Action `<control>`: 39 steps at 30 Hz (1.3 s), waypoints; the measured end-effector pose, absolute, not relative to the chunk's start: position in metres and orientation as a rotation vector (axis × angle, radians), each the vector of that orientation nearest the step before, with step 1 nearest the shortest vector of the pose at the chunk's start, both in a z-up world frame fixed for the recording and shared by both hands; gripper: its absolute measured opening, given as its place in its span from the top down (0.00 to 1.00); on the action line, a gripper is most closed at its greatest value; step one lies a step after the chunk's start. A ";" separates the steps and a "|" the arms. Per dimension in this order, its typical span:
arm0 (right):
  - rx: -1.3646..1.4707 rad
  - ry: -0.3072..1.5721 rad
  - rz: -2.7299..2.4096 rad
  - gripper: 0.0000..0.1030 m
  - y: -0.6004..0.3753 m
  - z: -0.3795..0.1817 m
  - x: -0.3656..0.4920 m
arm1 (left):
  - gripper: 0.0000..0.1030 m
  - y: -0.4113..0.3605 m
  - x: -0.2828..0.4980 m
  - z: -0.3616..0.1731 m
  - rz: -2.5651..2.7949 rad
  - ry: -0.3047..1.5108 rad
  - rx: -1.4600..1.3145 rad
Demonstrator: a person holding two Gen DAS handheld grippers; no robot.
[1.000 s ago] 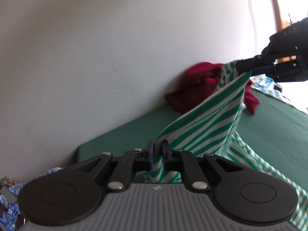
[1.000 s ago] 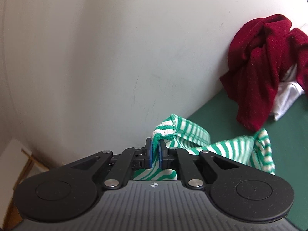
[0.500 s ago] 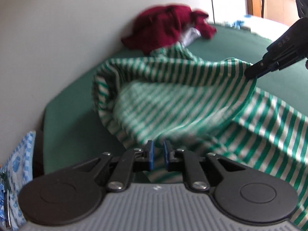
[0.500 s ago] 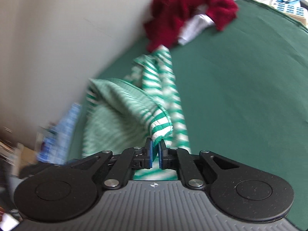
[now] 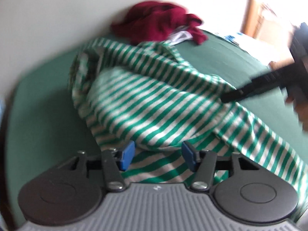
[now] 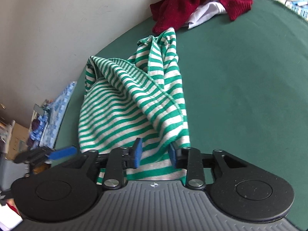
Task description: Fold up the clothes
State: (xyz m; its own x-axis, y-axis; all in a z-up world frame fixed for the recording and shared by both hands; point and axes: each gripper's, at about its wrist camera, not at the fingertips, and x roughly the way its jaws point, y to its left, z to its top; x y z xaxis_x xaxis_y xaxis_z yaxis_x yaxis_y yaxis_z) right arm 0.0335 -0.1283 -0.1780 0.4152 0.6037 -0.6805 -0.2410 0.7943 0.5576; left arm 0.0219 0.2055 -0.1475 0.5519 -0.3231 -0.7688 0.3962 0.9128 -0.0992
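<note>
The table (image 6: pixel 250 80) has a dark green cloth over it and runs right up to a pale wall (image 6: pixel 57 28). Everything below is placed off the striped shirt.

The green-and-white striped shirt (image 6: pixel 123 104) lies crumpled on the cloth in a long heap, with one end almost at the wall and folds bunched over each other. Past its far end, just touching or nearly so, there's a dark red garment (image 6: pixel 192 2) piled in a heap with something white (image 6: pixel 204 13) poking out from under it.

The right gripper (image 6: pixel 155 154) sits at the shirt's near end. Its jaws are opening, with striped fabric lying between the blue pads, and the pads don't seem to press on it. From the left wrist view it comes in over the shirt's right edge.

The left gripper (image 5: pixel 157 154) is at the shirt's near edge too. Its jaws are also opening and stand wide apart, with a fold of the shirt sitting loose in the gap. That view is a bit blurry.
</note>
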 end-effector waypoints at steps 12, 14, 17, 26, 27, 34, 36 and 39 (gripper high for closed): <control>0.394 0.978 0.506 0.87 -0.116 -0.175 0.033 | 1.00 0.212 0.053 -0.155 -0.268 0.897 -0.158; 0.435 0.959 0.529 0.88 -0.116 -0.166 0.030 | 1.00 0.215 0.054 -0.146 -0.255 0.876 -0.179; 0.546 0.897 0.591 0.88 -0.121 -0.148 0.018 | 1.00 0.222 0.042 -0.123 -0.232 0.812 -0.158; 0.338 1.020 0.562 0.78 -0.105 -0.175 0.009 | 1.00 0.208 0.034 -0.152 -0.194 0.902 0.045; 0.300 1.004 0.562 0.73 -0.107 -0.166 0.010 | 1.00 0.207 0.030 -0.150 -0.203 0.894 0.066; 0.169 0.760 0.588 0.70 -0.105 -0.105 0.059 | 0.88 0.217 0.007 -0.123 -0.143 0.806 0.233; 0.132 0.737 0.629 0.70 -0.080 -0.102 0.090 | 0.89 0.219 0.008 -0.111 -0.110 0.754 0.262; 0.090 0.720 0.687 0.70 -0.041 -0.101 0.141 | 0.89 0.213 0.022 -0.099 -0.138 0.699 0.234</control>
State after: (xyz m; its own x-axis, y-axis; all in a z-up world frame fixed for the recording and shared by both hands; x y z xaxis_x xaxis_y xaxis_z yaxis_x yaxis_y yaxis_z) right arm 0.1406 -0.0407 -0.1010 0.5442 0.6082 -0.5779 -0.5486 0.7791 0.3033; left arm 0.0221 0.2128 -0.0988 0.7579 -0.0472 -0.6506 0.2035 0.9647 0.1670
